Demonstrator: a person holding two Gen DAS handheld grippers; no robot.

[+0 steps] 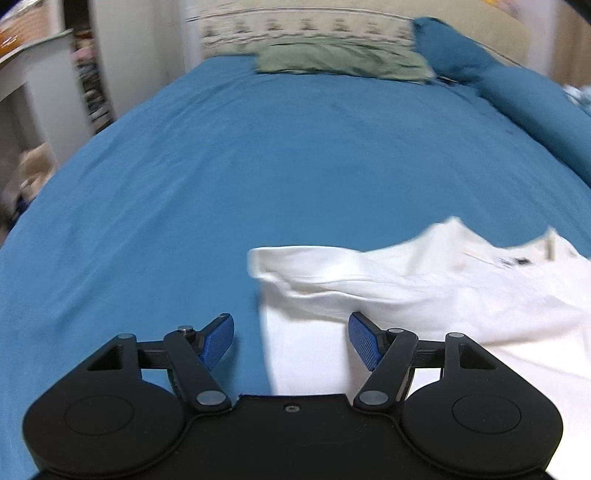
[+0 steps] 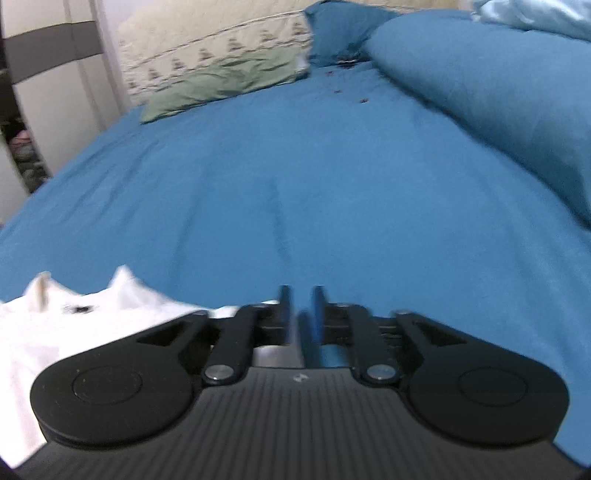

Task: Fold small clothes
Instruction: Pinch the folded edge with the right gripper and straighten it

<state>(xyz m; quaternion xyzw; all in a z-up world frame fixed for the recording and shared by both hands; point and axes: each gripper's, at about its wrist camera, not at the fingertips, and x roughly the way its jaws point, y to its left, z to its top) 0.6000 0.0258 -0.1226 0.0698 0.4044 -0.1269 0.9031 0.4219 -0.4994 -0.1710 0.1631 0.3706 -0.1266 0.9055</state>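
Observation:
A white garment (image 1: pixel 424 291) lies spread and rumpled on the blue bed sheet (image 1: pixel 221 184), with a black label near its collar. My left gripper (image 1: pixel 291 325) is open, its blue pads wide apart, hovering over the garment's left edge and holding nothing. In the right wrist view the same garment (image 2: pixel 92 317) lies at the lower left. My right gripper (image 2: pixel 301 299) has its jaws nearly closed with a narrow gap, over the bare sheet (image 2: pixel 295 184) just right of the garment. I see nothing between its pads.
A folded green cloth (image 1: pixel 343 61) lies at the far end of the bed against a cream patterned bedding (image 1: pixel 295 22). A blue pillow (image 1: pixel 535 110) lies along the right side. White furniture (image 1: pixel 33 92) stands left of the bed.

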